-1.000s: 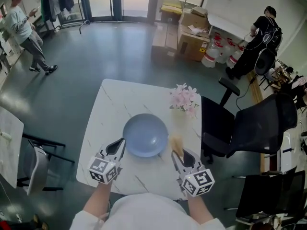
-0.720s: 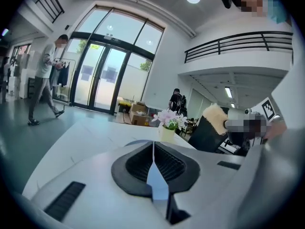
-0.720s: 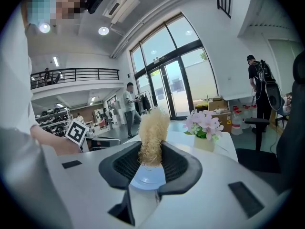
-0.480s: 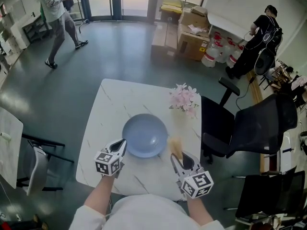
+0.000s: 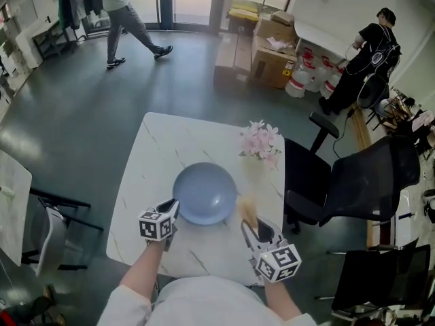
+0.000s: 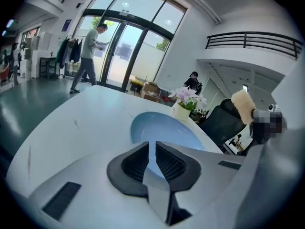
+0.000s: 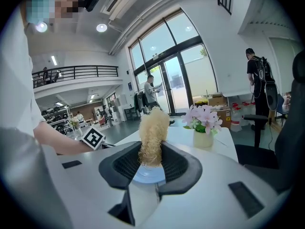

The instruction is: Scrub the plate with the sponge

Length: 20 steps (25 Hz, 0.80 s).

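A white marble table stands in a big hall. The left gripper has its jaws together and empty; the round blue plate lies just in front of it. The right gripper, just right of the plate, squeezes a fuzzy yellow sponge.

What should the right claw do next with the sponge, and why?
Probably move the right claw toward the plate and lower the sponge onto it: the sponge is clamped but sits beside the plate's right rim, not yet over the dish.
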Available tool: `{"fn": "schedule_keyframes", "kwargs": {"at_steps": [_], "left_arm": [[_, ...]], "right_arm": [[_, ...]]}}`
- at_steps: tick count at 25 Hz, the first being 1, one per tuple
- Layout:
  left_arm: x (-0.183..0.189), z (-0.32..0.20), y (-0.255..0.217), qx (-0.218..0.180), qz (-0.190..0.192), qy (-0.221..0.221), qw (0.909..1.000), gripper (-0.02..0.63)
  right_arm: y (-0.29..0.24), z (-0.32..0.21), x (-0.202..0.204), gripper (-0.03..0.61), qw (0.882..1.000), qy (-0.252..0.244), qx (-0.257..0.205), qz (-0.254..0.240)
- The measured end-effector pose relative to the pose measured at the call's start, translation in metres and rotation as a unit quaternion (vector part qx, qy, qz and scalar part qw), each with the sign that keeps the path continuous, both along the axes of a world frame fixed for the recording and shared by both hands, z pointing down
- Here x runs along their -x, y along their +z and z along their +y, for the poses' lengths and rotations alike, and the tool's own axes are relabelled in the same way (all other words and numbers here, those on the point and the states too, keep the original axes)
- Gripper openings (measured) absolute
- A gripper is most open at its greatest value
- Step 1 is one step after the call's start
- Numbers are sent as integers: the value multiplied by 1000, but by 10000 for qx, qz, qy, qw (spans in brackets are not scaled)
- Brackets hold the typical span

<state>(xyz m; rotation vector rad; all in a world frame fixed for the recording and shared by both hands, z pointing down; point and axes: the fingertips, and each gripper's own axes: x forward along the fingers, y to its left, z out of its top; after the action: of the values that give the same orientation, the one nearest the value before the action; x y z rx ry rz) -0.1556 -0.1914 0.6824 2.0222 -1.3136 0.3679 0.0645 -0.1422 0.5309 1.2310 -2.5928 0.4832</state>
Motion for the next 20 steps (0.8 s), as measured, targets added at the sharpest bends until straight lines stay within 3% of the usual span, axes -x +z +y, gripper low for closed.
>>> {"fn": "schedule_keyframes", "kwargs": {"at_steps": [4,6,8,20], "left_arm": [[4,-3,8,202,-71,-104,9997,61],[6,-5,15,397,10,-231,9989,180],[7,-5,25,625,119,-319,9975,200],[9,-15,53,1543,481,-683,9845,196]], "right_arm": [[-1,1,2,124,10000,-29,18,14],[-1,0,2,124,10000,-33,21,10],[-1,1,2,124,10000,-29,22,4],[1,1,-10,124,9999,130,44,37]]}}
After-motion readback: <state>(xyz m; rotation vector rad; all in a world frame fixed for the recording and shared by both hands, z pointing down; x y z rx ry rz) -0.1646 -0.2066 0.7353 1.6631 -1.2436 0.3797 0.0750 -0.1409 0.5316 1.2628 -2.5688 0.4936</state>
